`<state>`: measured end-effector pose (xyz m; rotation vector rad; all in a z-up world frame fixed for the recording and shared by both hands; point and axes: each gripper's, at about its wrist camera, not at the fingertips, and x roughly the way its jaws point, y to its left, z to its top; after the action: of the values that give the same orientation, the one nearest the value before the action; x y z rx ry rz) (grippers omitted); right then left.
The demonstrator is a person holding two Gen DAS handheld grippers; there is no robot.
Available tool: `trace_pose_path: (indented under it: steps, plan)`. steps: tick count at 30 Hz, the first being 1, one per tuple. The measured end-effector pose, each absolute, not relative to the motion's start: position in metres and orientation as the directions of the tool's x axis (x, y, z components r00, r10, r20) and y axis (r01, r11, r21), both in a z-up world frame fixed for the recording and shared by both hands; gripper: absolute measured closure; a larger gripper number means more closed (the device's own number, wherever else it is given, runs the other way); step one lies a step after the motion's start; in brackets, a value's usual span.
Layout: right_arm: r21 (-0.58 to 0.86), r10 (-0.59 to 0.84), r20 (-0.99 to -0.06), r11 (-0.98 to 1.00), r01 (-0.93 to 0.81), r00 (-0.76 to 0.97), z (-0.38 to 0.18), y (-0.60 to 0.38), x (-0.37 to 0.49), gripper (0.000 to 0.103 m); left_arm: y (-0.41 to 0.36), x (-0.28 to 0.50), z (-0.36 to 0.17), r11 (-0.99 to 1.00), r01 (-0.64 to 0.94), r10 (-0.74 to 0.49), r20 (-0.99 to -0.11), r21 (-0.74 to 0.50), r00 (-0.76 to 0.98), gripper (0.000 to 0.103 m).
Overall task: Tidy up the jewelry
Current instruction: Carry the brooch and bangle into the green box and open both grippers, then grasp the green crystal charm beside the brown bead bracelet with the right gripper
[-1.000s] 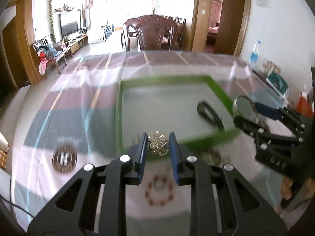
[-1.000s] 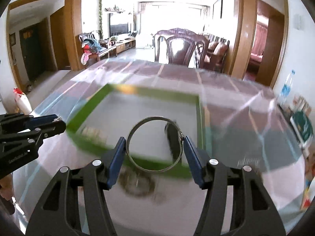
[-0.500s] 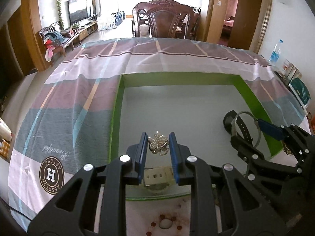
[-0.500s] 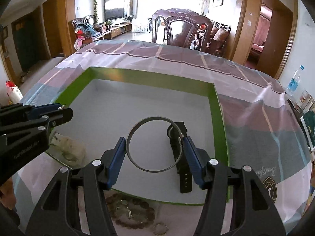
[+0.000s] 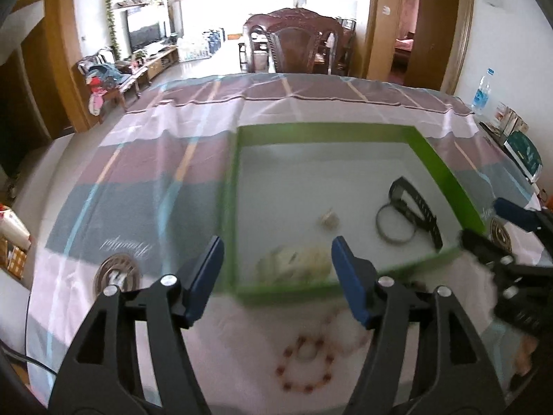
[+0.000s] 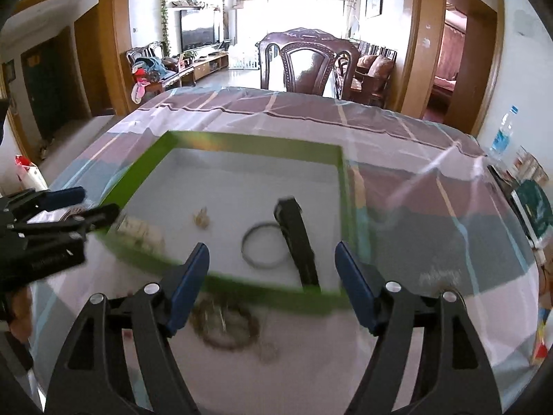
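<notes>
A green-rimmed tray (image 5: pixel 446 173) (image 6: pixel 345 186) lies on the striped tablecloth. In it lie a small flower brooch (image 5: pixel 328 219) (image 6: pixel 202 219), a silver bangle (image 5: pixel 394 224) (image 6: pixel 264 249), a black watch (image 5: pixel 416 204) (image 6: pixel 297 238) and a pale watch (image 5: pixel 297 263) (image 6: pixel 140 231). My left gripper (image 5: pixel 276 276) is open and empty, just short of the tray's near rim. My right gripper (image 6: pixel 273 283) is open and empty at the near rim. A red bead bracelet (image 5: pixel 306 363) and a dark bead bracelet (image 6: pixel 224 325) lie on the cloth before the tray.
A wooden chair (image 6: pixel 307 65) stands at the table's far end. A water bottle (image 5: pixel 482 91) and boxes (image 5: pixel 522 152) sit at the right edge. The other gripper shows at the right in the left wrist view (image 5: pixel 511 252) and at the left in the right wrist view (image 6: pixel 45 231).
Both grippers opened and pulled back toward me. The brooch left the left gripper and the bangle left the right gripper; both now lie in the tray.
</notes>
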<state>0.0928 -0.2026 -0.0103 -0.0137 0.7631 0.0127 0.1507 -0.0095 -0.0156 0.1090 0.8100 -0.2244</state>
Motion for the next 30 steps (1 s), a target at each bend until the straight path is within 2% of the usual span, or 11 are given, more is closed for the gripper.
trace_pose_path:
  steps: [1, 4, 7, 10, 14, 19, 21, 25, 26, 30]
  plan:
    - [-0.009, 0.003, -0.691, 1.0, -0.012, 0.723, -0.012, -0.206, 0.083, 0.03, -0.003, 0.141, -0.017, 0.973, 0.229, -0.145, -0.724, 0.019, 0.674, 0.036]
    - [0.005, 0.015, -0.734, 1.0, -0.017, 0.679, -0.028, -0.211, 0.069, 0.064, 0.008, 0.122, -0.034, 0.974, 0.225, -0.128, -0.745, 0.03, 0.655, 0.036]
    - [0.055, 0.074, -0.782, 0.997, -0.049, 0.619, -0.05, -0.21, 0.071, 0.066, 0.008, 0.115, -0.051, 0.967, 0.253, -0.131, -0.78, 0.036, 0.612, 0.036]
    - [0.046, 0.068, -0.813, 0.998, -0.053, 0.579, -0.071, -0.201, 0.085, 0.065, 0.007, 0.112, -0.064, 0.966, 0.258, -0.134, -0.8, 0.027, 0.585, 0.036]
    - [0.014, 0.036, -0.842, 0.999, -0.045, 0.539, -0.09, -0.189, 0.107, 0.065, 0.005, 0.106, -0.07, 0.962, 0.272, -0.141, -0.808, 0.025, 0.572, 0.035]
    - [0.057, 0.097, -0.852, 0.994, -0.093, 0.515, -0.097, -0.179, 0.11, 0.066, 0.007, 0.101, -0.078, 0.962, 0.27, -0.134, -0.817, 0.028, 0.561, 0.033]
    - [0.065, 0.121, -0.858, 0.99, -0.128, 0.5, -0.1, -0.172, 0.104, 0.073, 0.006, 0.103, -0.08, 0.963, 0.268, -0.133, -0.821, 0.025, 0.555, 0.033]
    - [0.067, 0.146, -0.866, 0.982, -0.177, 0.479, -0.098, -0.166, 0.089, 0.077, 0.005, 0.102, -0.082, 0.962, 0.272, -0.14, -0.824, 0.017, 0.549, 0.031]
    - [0.067, 0.151, -0.866, 0.98, -0.189, 0.476, -0.098, -0.165, 0.085, 0.081, 0.004, 0.102, -0.083, 0.962, 0.272, -0.141, -0.825, 0.016, 0.547, 0.031]
    - [0.075, 0.193, -0.874, 0.96, -0.269, 0.445, -0.096, -0.152, 0.054, 0.084, 0.004, 0.1, -0.082, 0.96, 0.28, -0.146, -0.826, 0.015, 0.545, 0.03]
